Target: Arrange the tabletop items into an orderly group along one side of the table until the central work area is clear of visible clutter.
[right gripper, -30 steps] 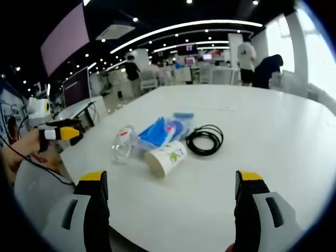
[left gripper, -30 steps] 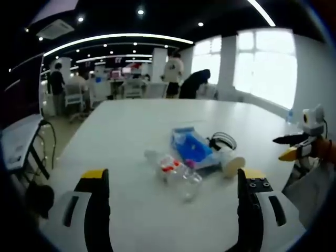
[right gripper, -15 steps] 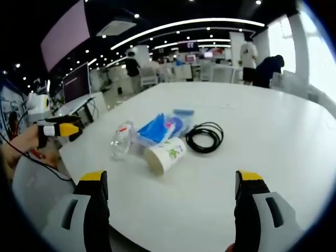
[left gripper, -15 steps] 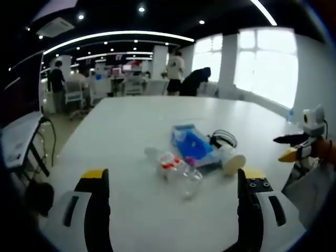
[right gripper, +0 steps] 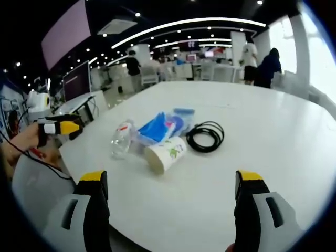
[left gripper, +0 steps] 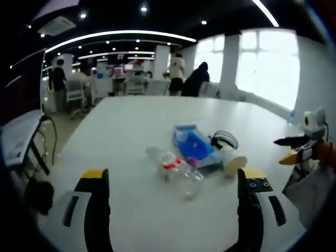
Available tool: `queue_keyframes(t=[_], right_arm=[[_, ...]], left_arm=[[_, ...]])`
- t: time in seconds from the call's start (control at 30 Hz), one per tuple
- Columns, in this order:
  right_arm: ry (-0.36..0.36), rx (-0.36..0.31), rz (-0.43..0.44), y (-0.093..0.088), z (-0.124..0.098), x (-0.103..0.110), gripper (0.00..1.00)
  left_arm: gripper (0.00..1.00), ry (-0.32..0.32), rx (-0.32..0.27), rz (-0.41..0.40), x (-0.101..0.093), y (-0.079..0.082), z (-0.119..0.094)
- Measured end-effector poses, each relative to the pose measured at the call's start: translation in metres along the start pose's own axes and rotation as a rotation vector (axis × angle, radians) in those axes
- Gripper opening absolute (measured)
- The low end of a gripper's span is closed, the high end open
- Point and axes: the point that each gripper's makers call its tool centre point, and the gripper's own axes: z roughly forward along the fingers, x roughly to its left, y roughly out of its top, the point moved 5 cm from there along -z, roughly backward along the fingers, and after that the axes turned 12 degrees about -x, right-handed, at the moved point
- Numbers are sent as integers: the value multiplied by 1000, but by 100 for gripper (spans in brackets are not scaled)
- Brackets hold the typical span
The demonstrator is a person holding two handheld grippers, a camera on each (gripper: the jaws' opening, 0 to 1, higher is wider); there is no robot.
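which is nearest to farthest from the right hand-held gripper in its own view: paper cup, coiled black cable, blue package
1. paper cup, lying on its side, front of the cluster
2. coiled black cable, behind the cup, to the right
3. blue package, behind the cup; close to the cable's depth, its far end reaches farthest

On a white table [right gripper: 273, 131] near the middle of the right gripper view lie four kinds of item, one of each: one clear plastic bottle [right gripper: 121, 140] on its side, one blue plastic packet [right gripper: 164, 126], one paper cup [right gripper: 165, 154] tipped over, and one coil of black cable [right gripper: 205, 138]. The left gripper view shows the same four: bottle [left gripper: 176, 169], packet [left gripper: 192, 145], cup [left gripper: 231, 161], cable [left gripper: 224, 139].
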Motion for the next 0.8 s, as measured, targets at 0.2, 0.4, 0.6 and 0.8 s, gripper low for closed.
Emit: queue_keyframes(t=[0.2, 0.4, 0.6, 0.8], right_arm=[[-10, -8, 4, 2, -1, -3, 100], [-7, -8, 6, 2, -1, -3, 100], [4, -7, -5, 2, 0, 0, 100], [4, -17, 7, 3, 0, 1, 100]], left_arm=[[99, -6, 9, 9, -2, -1, 1], [99, 7, 11, 13, 0, -1, 1], [99, 11, 18, 17, 0, -1, 1], [98, 12, 19, 15, 1, -1, 1]])
